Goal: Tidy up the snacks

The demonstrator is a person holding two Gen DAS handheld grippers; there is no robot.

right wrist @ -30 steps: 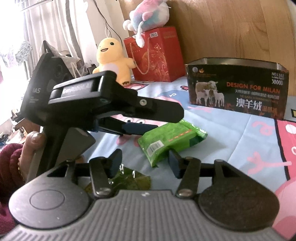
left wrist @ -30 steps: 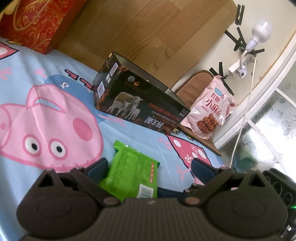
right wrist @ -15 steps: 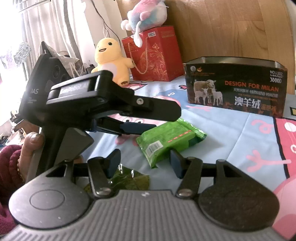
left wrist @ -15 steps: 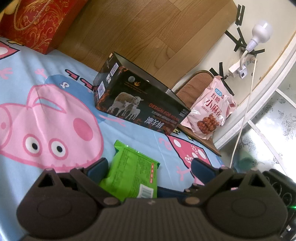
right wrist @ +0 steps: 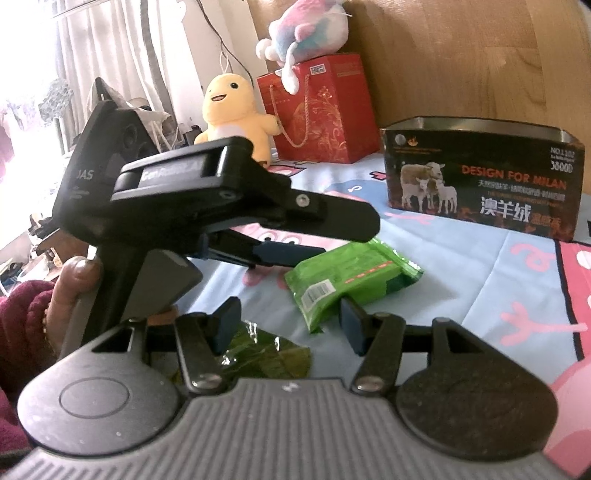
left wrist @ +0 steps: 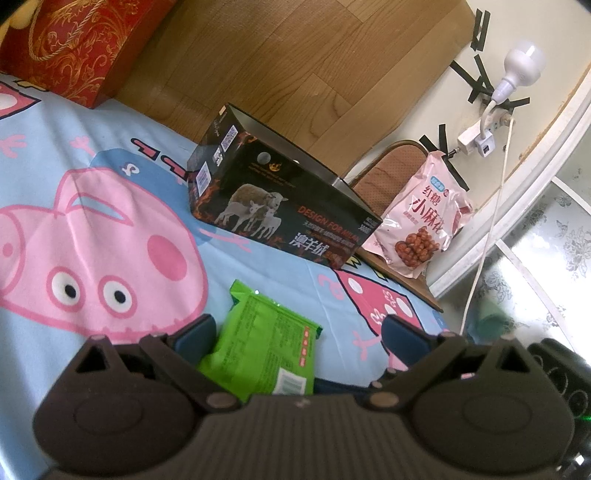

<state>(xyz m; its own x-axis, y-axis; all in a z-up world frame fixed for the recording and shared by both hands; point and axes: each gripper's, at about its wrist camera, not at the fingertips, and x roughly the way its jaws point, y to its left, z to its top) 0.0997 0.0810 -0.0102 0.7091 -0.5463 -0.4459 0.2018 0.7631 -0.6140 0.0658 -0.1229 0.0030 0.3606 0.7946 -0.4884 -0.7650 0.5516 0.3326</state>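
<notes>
A bright green snack packet (left wrist: 258, 350) lies flat on the cartoon-pig bedsheet (left wrist: 92, 240). My left gripper (left wrist: 297, 332) stands open around it; the packet rests against the left finger and a wide gap separates it from the right one. In the right wrist view the same packet (right wrist: 351, 280) lies under the left gripper (right wrist: 332, 240), which a hand holds. My right gripper (right wrist: 290, 326) is open just short of the packet, over a crumpled dark green wrapper (right wrist: 266, 358) on the sheet. A black open-topped box with sheep on it (left wrist: 280, 210) stands behind.
A pink snack bag (left wrist: 421, 225) leans on a chair past the bed's corner. A red gift bag (right wrist: 321, 110), a yellow plush (right wrist: 232, 114) and a pastel plush (right wrist: 303, 33) stand at the wooden headboard. A white cable (left wrist: 487, 229) hangs at the wall.
</notes>
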